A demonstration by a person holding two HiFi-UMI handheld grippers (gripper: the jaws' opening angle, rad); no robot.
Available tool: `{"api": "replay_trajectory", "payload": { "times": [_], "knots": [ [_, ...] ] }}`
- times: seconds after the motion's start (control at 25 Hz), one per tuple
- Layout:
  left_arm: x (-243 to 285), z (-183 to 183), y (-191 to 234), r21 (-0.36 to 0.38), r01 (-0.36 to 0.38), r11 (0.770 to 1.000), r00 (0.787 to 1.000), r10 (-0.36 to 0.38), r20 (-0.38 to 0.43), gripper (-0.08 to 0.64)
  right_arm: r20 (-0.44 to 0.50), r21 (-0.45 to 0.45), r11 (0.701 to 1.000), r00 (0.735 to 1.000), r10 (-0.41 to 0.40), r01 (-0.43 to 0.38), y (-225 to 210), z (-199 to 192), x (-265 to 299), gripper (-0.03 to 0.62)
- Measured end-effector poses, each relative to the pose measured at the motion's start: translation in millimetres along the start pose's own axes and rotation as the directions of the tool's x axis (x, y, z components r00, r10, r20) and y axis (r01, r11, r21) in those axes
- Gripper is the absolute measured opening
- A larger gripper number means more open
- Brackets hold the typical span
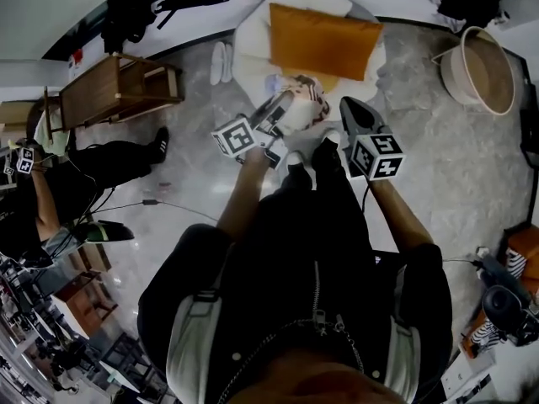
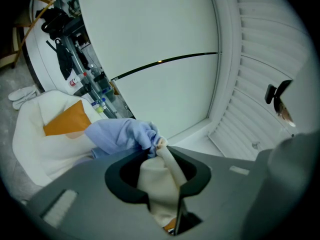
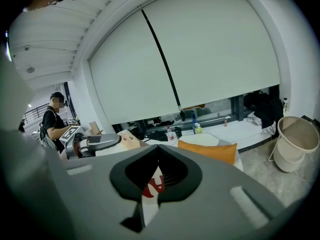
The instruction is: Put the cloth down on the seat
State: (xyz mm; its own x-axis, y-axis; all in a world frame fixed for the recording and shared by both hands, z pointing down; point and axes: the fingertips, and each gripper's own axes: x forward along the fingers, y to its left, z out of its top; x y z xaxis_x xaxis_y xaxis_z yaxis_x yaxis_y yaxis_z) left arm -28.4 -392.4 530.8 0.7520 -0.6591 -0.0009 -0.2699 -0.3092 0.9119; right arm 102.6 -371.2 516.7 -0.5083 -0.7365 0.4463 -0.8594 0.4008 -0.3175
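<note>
A bunched cream cloth with blue and red-printed parts hangs between my two grippers, above the front edge of the white seat. My left gripper is shut on a cream fold, and a blue part bulges just past its jaws. My right gripper is shut on a white, red-printed part. An orange cushion lies on the seat. The seat and cushion show low at the left in the left gripper view. They show again in the right gripper view, seat and cushion.
A beige bucket stands on the marble floor right of the seat. A wooden crate sits to the left, white slippers beside the seat. Another person sits at far left, with cables on the floor nearby.
</note>
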Motion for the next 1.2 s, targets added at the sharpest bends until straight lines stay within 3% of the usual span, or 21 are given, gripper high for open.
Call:
{"api": "replay_trajectory", "payload": {
  "times": [0.16,0.4,0.64,0.92,1.2],
  "knots": [
    [19.6,7.1,6.5,-0.023,-0.019,1.0,0.999,0.02,0.028,0.104,-0.006,-0.001,0.999,0.999,0.033,-0.033,-18.9,13.7,16.6,-0.002],
    [48.2,12.8,28.0,-0.034,-0.078,0.996,0.992,0.081,0.094,0.104,-0.03,-0.093,0.99,0.994,0.102,-0.105,-47.2,31.8,38.5,-0.002],
    [68.0,9.7,57.9,-0.039,-0.149,0.988,0.982,0.152,0.113,0.104,-0.072,-0.053,0.986,0.986,0.152,-0.156,-82.0,23.9,60.5,-0.002],
    [64.4,6.7,115.3,-0.071,-0.163,0.984,0.98,0.17,0.107,0.104,-0.155,-0.002,0.99,0.978,0.14,-0.142,-102.9,-15.5,83.0,-0.002],
    [79.7,-2.3,214.2,-0.123,-0.148,0.981,0.982,0.161,0.1,0.104,-0.133,0.095,0.995,0.99,0.044,-0.031,-159.3,-41.9,117.3,-0.002]
  ]
}}
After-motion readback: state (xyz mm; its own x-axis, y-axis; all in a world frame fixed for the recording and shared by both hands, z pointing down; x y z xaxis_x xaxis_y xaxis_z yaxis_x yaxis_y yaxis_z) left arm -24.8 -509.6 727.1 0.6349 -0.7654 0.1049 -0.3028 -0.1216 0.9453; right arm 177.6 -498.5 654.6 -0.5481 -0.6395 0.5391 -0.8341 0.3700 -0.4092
